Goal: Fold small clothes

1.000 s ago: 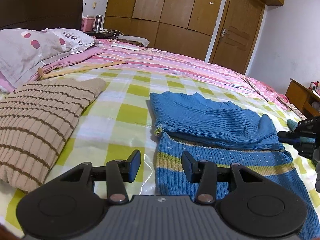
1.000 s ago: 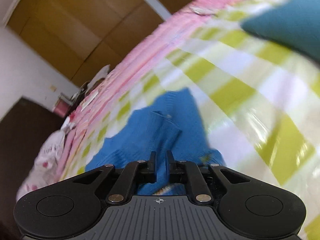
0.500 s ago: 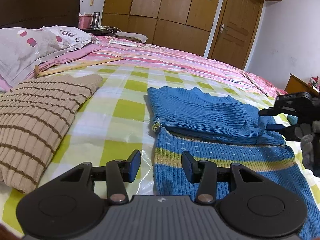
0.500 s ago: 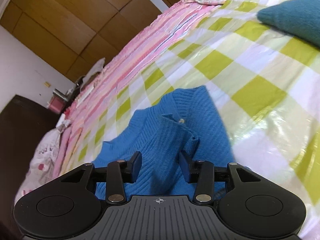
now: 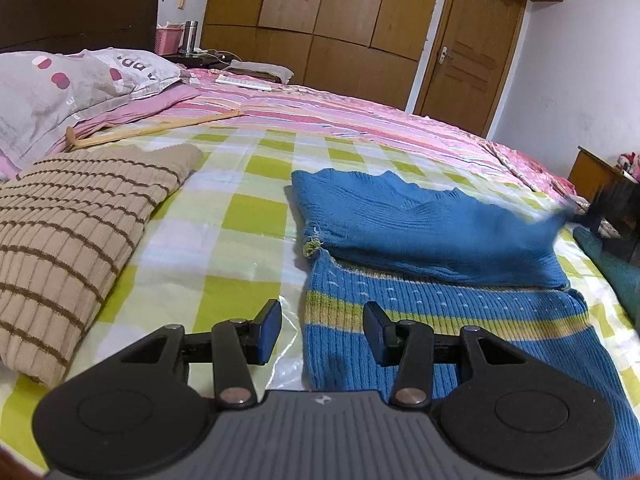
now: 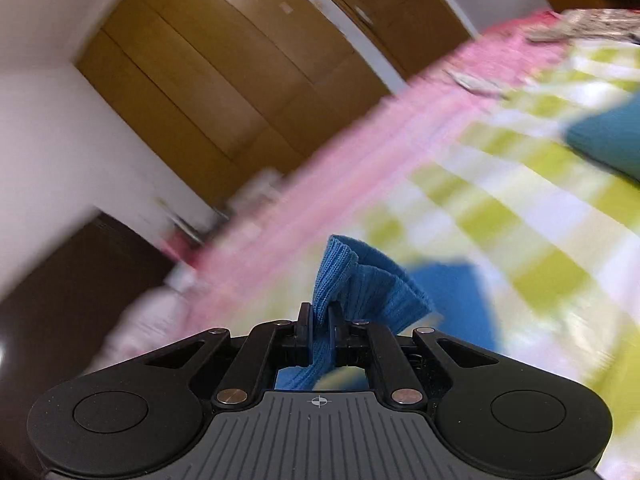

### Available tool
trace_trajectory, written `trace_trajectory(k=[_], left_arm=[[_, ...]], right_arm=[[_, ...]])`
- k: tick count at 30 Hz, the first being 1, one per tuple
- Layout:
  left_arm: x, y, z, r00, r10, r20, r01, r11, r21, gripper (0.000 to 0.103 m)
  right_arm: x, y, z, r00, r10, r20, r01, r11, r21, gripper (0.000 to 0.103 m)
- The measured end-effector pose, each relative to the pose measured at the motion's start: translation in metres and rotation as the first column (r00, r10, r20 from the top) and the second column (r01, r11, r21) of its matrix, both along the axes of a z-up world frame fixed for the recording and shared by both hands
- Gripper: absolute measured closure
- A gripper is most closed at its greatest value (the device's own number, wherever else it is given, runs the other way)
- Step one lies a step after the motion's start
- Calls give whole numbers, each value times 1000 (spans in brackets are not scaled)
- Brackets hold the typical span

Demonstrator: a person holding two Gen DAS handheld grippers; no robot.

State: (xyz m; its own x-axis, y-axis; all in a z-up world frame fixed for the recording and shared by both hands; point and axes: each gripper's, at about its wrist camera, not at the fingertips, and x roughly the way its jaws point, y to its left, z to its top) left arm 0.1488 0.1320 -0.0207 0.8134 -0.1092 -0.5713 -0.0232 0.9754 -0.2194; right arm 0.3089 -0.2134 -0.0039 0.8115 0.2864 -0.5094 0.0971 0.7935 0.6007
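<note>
The right gripper, open half a second ago, now pinches the blue sweater, apparently lifting its blurred right-frame corner; the left gripper stays open, empty.

A home bedroom: bed with pillow, wooden wardrobe, door.

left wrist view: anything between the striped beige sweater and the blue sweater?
Nothing: only bare green-checked bedsheet separates the beige striped sweater from the blue sweater, as the left wrist view shows.

Sweater right of folded knit
</note>
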Motion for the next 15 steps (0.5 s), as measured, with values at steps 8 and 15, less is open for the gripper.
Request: trace_trajectory(k=[8,15], left_arm=[[1,-3,-1,1000,-8,-1,8,1000,26,54],[7,-12,14,999,8,52,-13,994,108,54]], right_arm=[[-16,-13,-9,997,-61,-54,56,994,-89,89],[2,21,17,995,81,54,-64,963,-263,89]])
